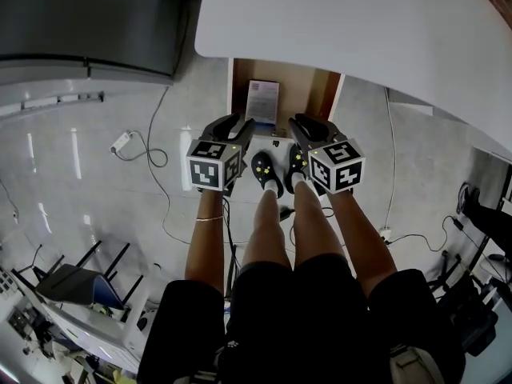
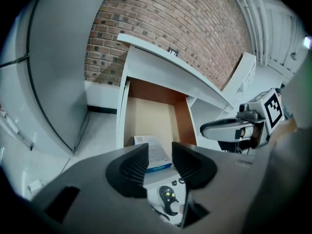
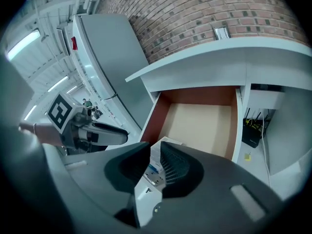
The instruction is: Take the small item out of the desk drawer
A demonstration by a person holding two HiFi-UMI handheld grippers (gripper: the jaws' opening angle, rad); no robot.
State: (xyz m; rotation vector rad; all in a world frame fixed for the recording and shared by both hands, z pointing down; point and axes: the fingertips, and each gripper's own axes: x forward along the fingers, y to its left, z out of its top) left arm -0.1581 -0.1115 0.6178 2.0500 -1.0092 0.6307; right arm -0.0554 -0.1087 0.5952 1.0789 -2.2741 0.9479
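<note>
Above the open drawer (image 1: 308, 94), left gripper (image 2: 160, 157) parted, right gripper (image 3: 155, 160) narrowly parted, both empty.

A red-brown brick wall (image 2: 195, 28) rises behind the curved white desk (image 1: 360, 30). A tall grey cabinet (image 3: 107, 48) stands beside the desk. The pale, glossy floor (image 1: 80, 174) mirrors the strip lights (image 3: 22, 43) overhead, and thin cables (image 1: 390, 158) trail across it.
</note>
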